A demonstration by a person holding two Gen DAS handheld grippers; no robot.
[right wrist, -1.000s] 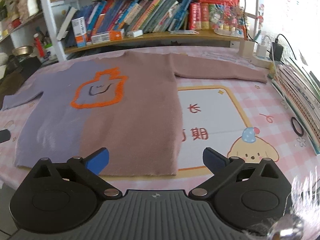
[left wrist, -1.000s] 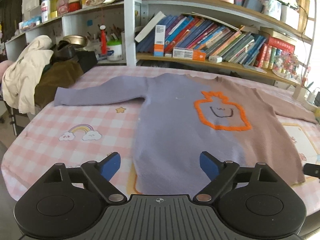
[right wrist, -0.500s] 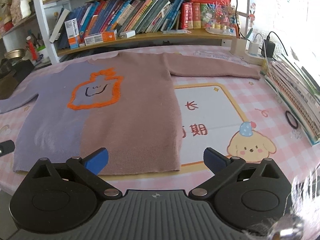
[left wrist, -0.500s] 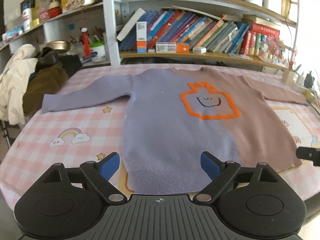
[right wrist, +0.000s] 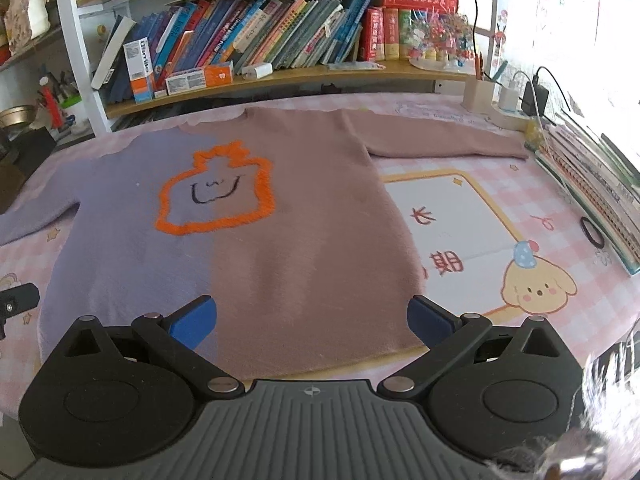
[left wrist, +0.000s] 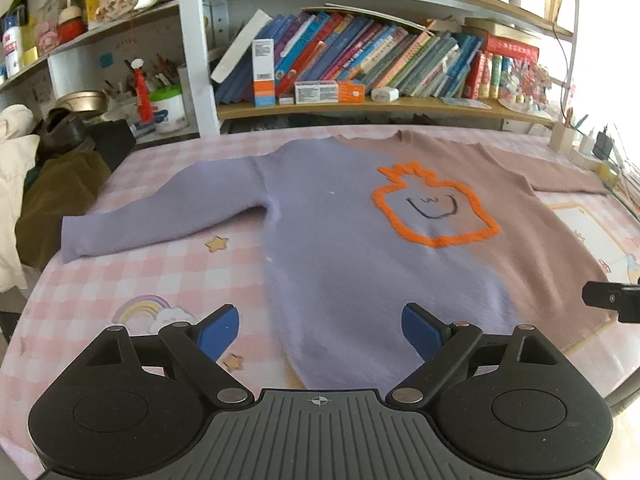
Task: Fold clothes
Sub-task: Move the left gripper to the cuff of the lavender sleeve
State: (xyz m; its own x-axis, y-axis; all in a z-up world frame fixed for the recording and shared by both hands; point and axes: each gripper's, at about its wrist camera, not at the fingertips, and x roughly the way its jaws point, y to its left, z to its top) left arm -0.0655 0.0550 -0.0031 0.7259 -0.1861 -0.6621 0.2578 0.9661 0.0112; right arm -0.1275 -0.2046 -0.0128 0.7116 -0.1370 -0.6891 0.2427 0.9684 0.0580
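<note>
Hovering just short of the near hem, the left gripper (left wrist: 320,326) and the right gripper (right wrist: 312,316) both had their blue-padded jaws spread wide, holding nothing. Beyond them the sweater (right wrist: 280,220) lay flat and face up on the pink checked tablecloth (left wrist: 120,280), lilac on one half and dusty brown on the other, with an orange outline (left wrist: 434,210) on the chest. It looked a soft, light, fuzzy knit, likely to sag and stretch, so pinching both hem corners or the shoulders seemed soundest. Farther off, the lilac sleeve (left wrist: 160,212) and brown sleeve (right wrist: 440,140) lay spread outward, unfolded, before the bookshelf (right wrist: 280,76).
</note>
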